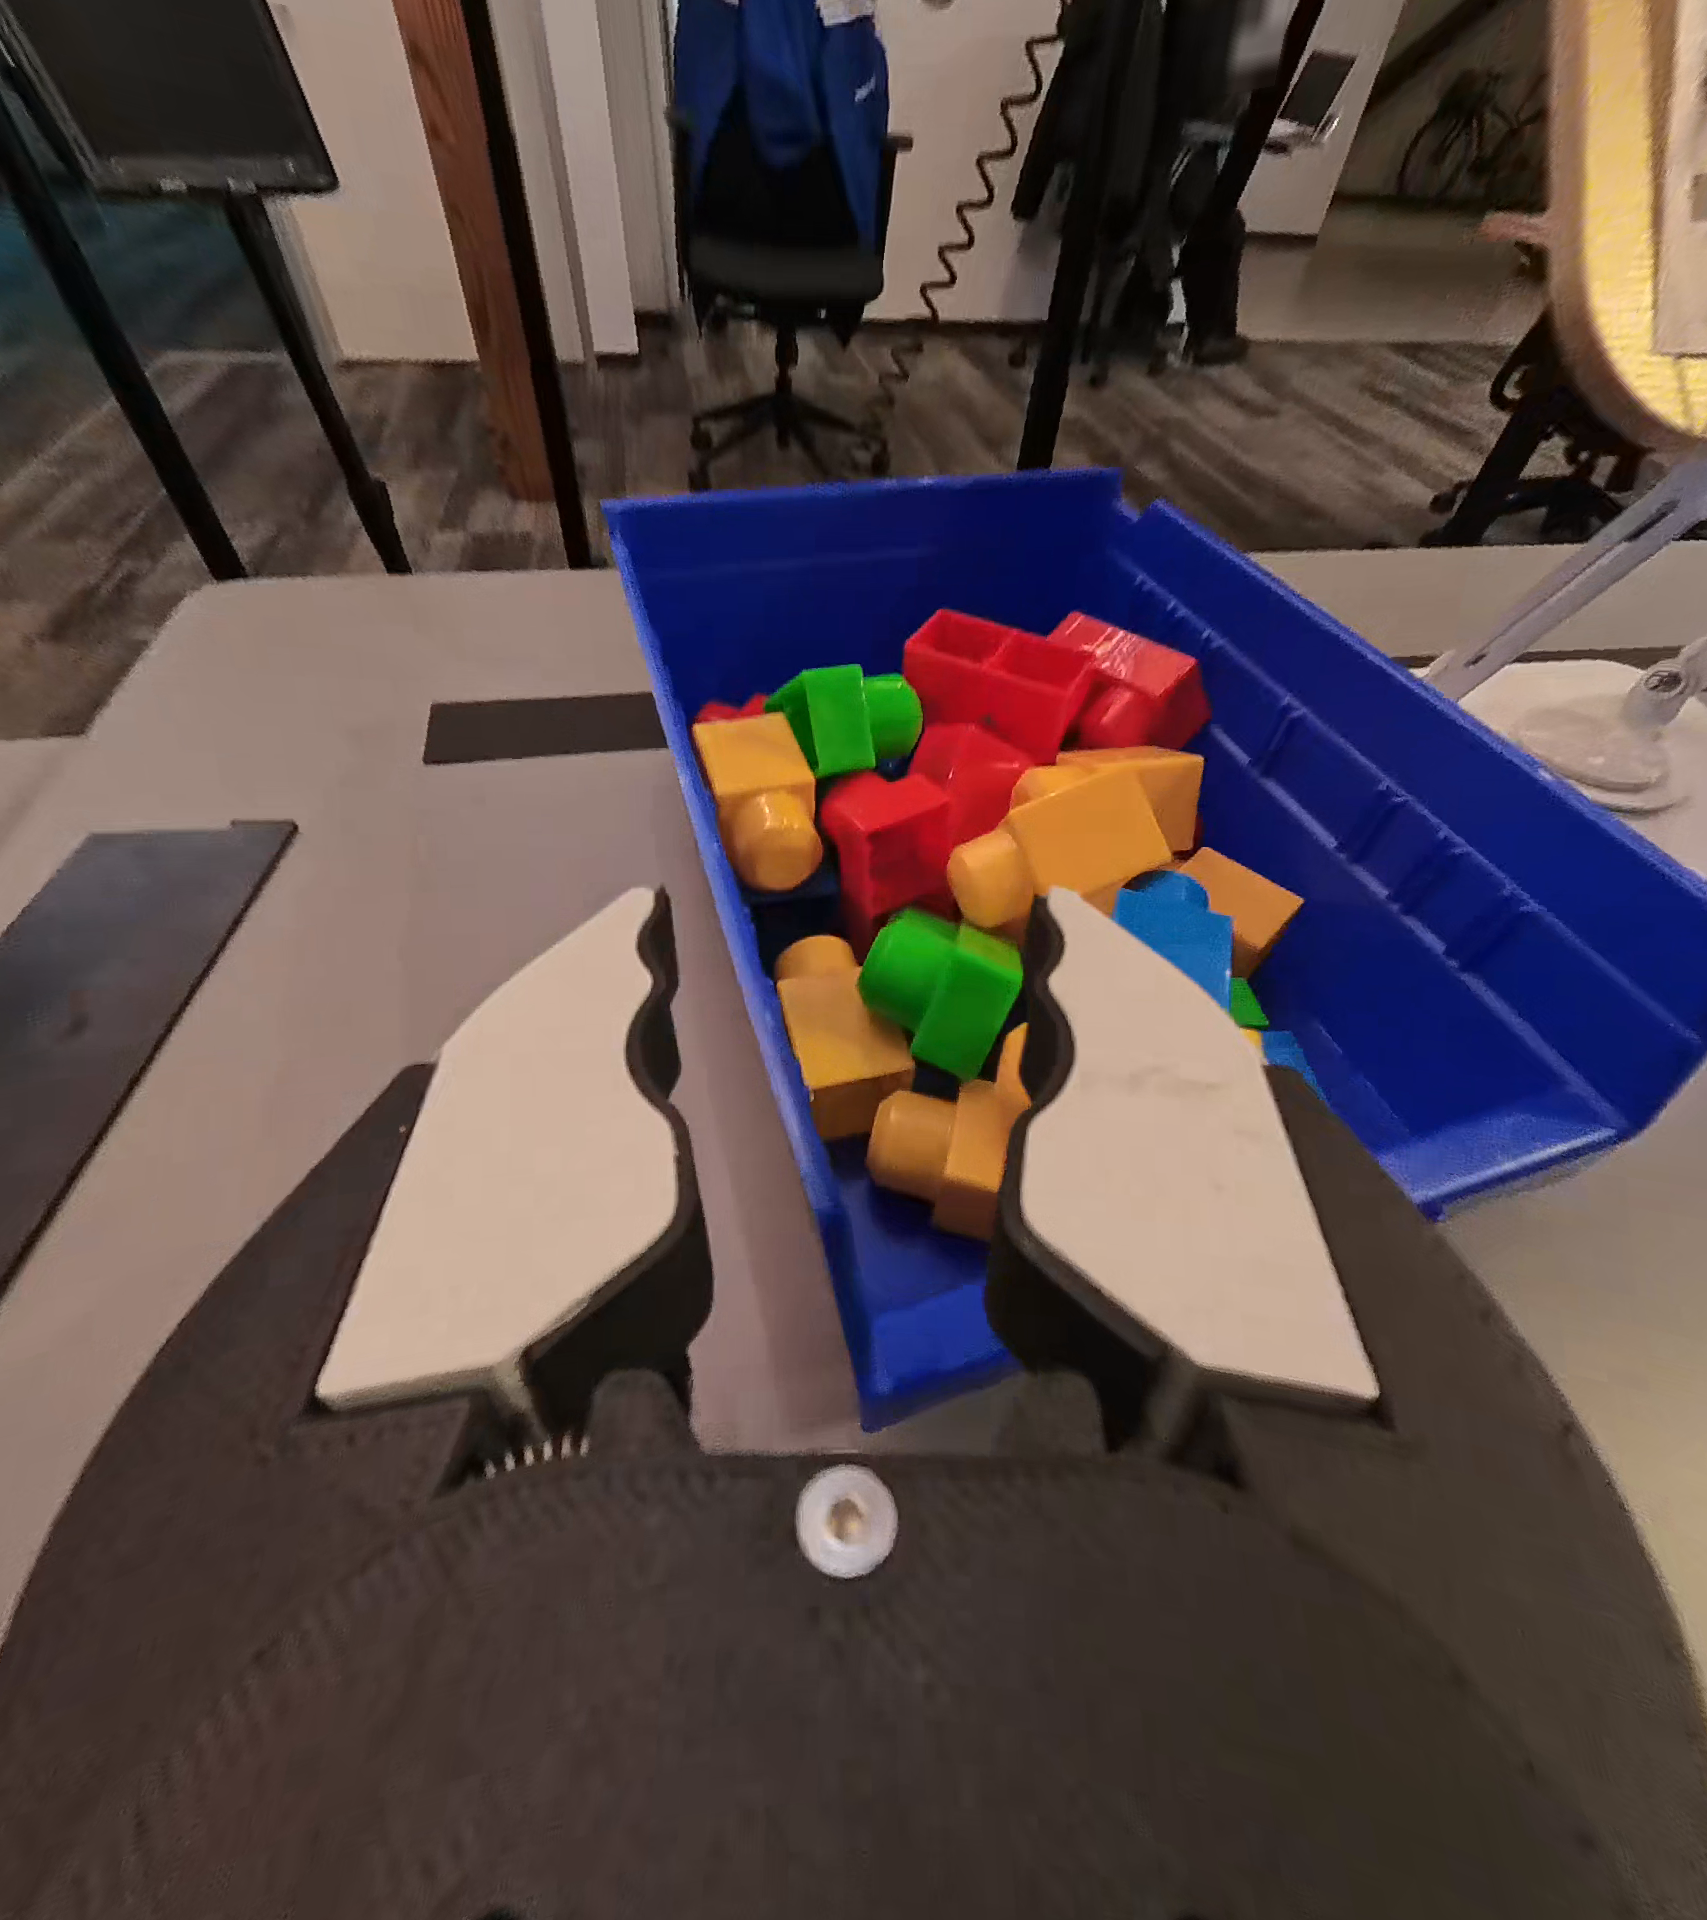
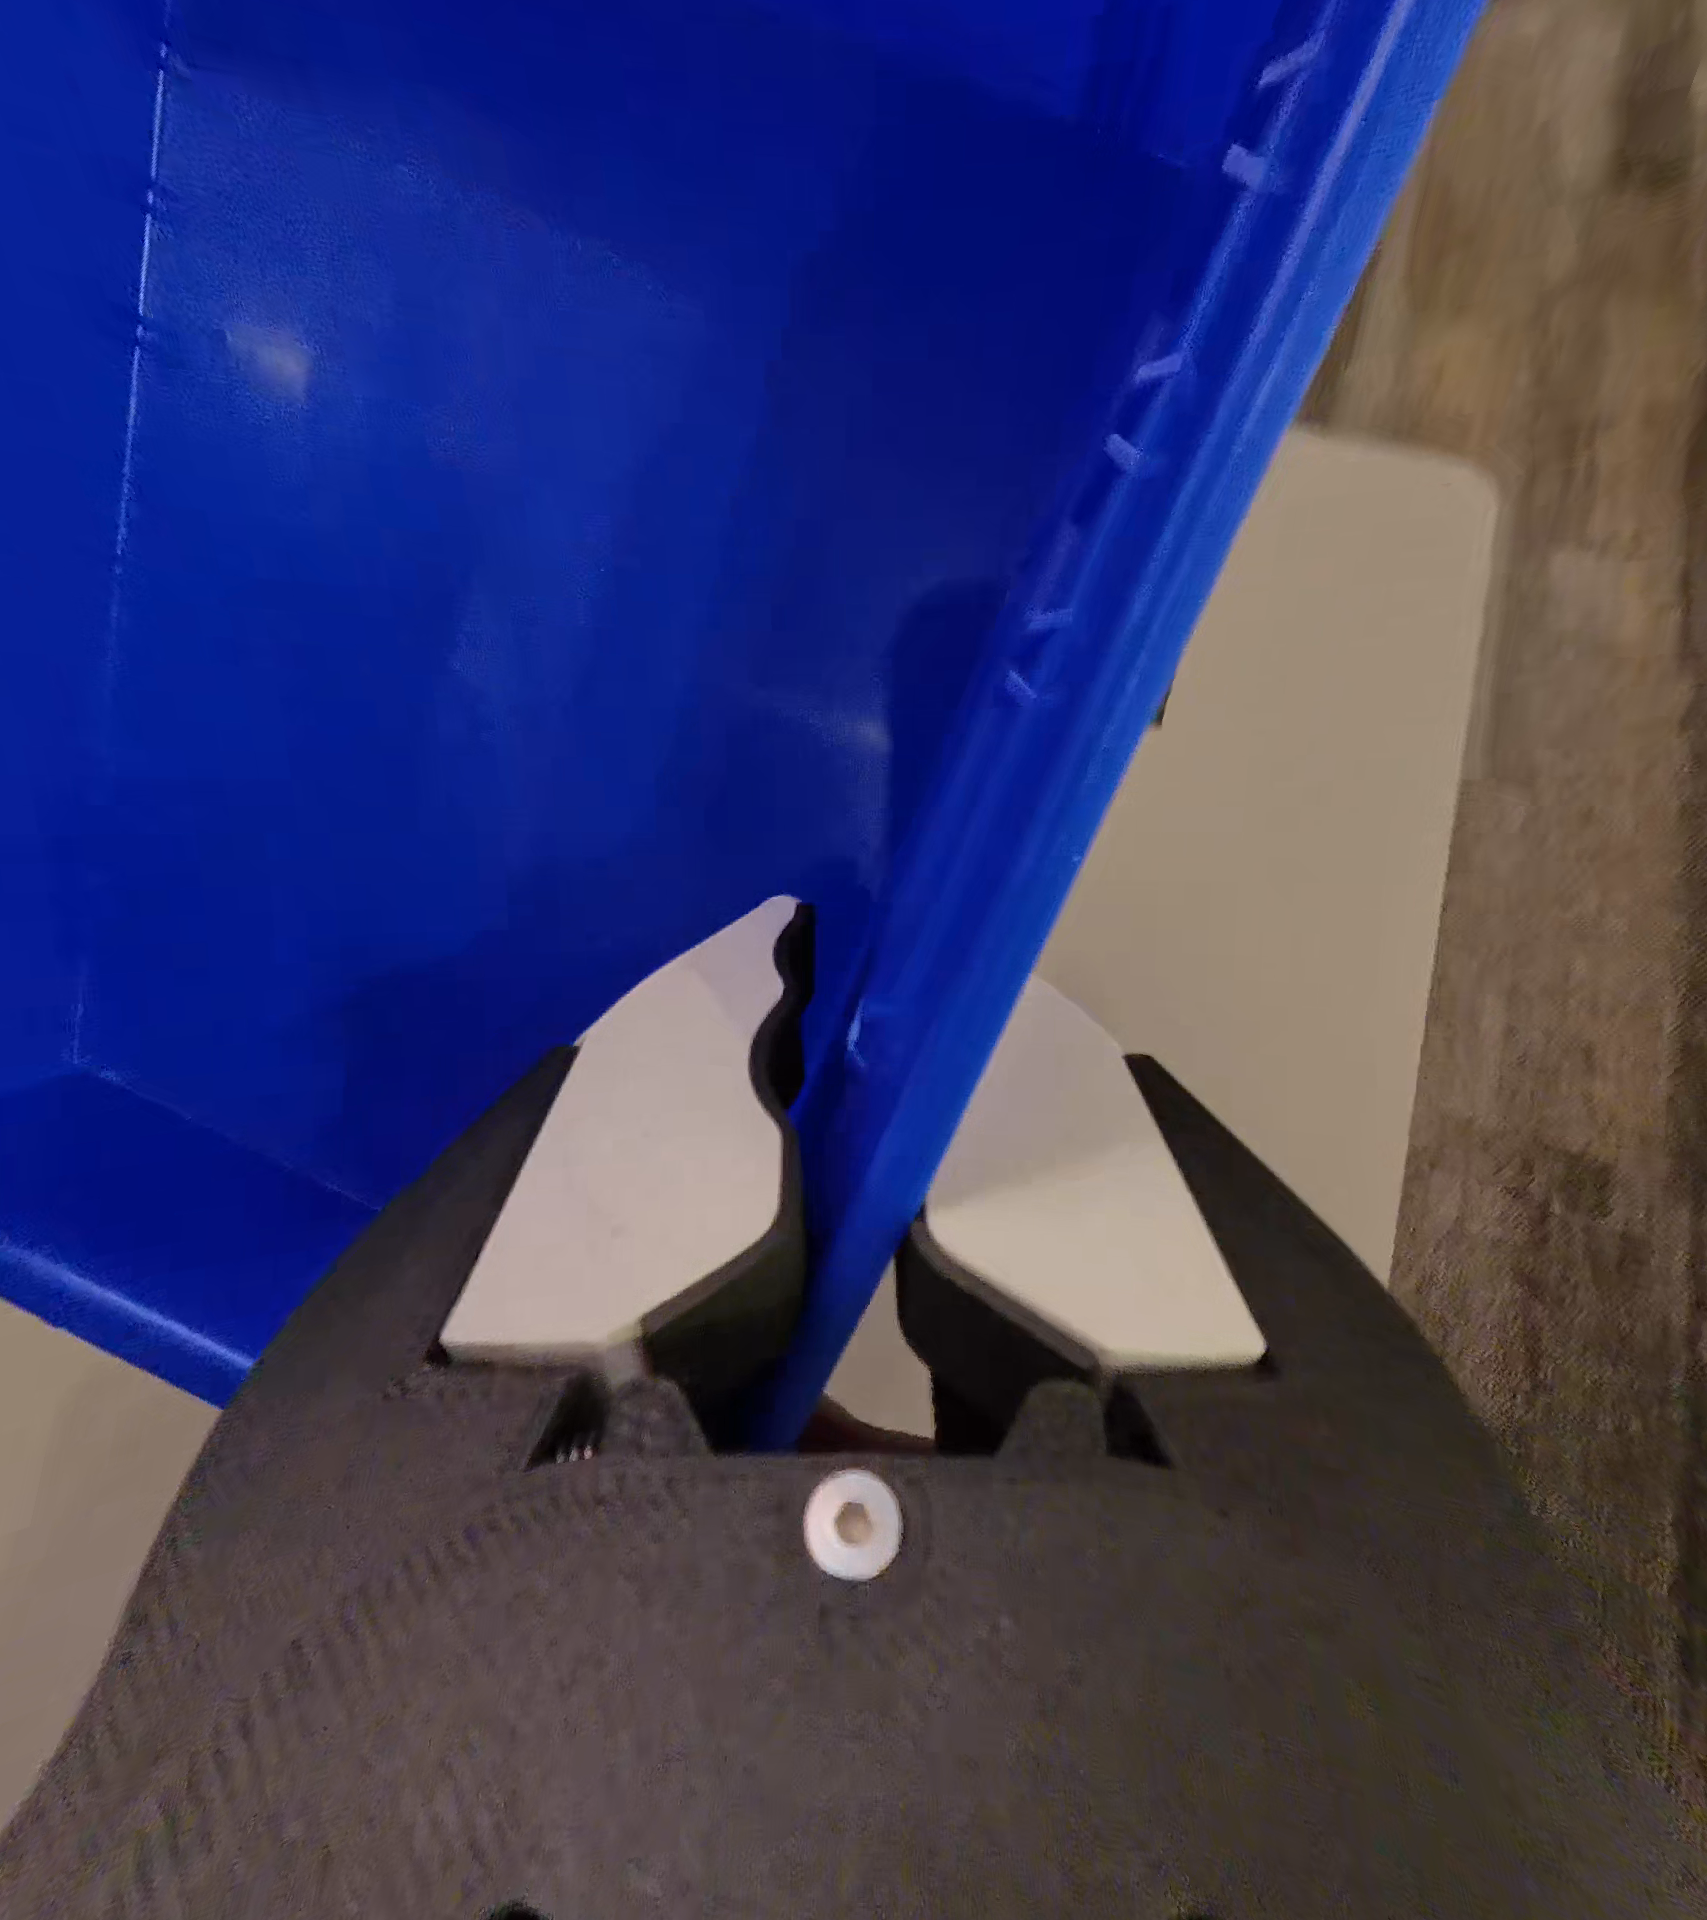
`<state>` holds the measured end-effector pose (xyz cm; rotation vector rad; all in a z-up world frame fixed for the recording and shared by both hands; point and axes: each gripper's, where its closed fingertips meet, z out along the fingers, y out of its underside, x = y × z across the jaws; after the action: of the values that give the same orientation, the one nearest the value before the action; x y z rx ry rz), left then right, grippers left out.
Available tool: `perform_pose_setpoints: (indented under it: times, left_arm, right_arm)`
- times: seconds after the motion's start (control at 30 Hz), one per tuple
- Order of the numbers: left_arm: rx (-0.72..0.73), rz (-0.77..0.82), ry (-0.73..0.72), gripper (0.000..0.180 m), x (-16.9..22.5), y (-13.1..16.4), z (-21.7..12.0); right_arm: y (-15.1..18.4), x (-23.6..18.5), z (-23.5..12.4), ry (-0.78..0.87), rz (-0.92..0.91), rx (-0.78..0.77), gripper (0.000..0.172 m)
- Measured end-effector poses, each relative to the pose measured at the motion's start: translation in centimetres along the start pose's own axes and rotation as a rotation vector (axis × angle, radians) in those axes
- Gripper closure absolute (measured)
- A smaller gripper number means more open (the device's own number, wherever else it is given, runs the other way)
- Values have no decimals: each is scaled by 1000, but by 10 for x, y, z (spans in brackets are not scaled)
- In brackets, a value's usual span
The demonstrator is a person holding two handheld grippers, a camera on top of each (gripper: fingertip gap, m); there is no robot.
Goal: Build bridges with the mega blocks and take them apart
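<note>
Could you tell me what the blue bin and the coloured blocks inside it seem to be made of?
The blue rectangular bin looks like rigid moulded plastic, semi-glossy: moulded ribs line its wall and soft highlights show. The red, yellow, green and blue blocks also seem hard plastic, smooth and shiny, with bright reflections on their rounded studs.

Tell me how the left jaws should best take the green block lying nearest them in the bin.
Probably from above, closing on the flat sides of the green block's square body, not its rounded stud, which points up-left and may slip. It lies on its side atop yellow blocks, close to the blue bin's near wall.
</note>
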<state>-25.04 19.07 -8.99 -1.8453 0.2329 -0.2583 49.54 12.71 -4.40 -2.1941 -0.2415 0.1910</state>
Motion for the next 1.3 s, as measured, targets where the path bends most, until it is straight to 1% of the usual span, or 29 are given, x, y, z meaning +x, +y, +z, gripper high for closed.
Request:
perform_pose_setpoints:
  times: [0.1,0.13,0.2,0.27,0.37,0.47,0.57,0.63,0.83,1.03,1.17,1.3]
  left_arm:
    - [-62,-33,4,122,-2,12,14]
    - [-71,-34,3,128,-2,14,18]
    - [-108,-27,-15,134,-5,21,26]
    - [-124,-30,-34,142,-10,24,31]
    - [-141,-38,-75,166,-21,28,35]
    - [-141,-33,-110,174,-27,28,37]
    - [-151,-6,-144,176,-31,28,39]
    - [-151,-14,-155,177,-33,28,40]
    - [-148,-13,-170,177,-35,25,49]
    - [-148,-5,-151,177,-38,24,53]
    - [-147,-11,-121,177,-43,22,56]
    - [-150,2,-126,177,-43,22,56]
  right_arm:
    - [27,20,22,-26,49,-113,157]
    - [34,26,29,-28,59,-150,157]
    - [45,37,41,-12,57,-211,157]
    - [51,43,52,-14,60,-272,156]
    - [57,45,67,-45,68,-345,156]
    - [62,46,83,-65,67,-417,156]
    - [69,51,97,-54,62,-482,156]
    - [73,52,105,-67,92,-511,155]
    - [73,62,123,-71,109,-581,156]
    - [67,68,132,-48,97,-601,156]
    - [64,72,136,-54,79,-608,156]
    - [63,73,138,-66,72,-607,156]
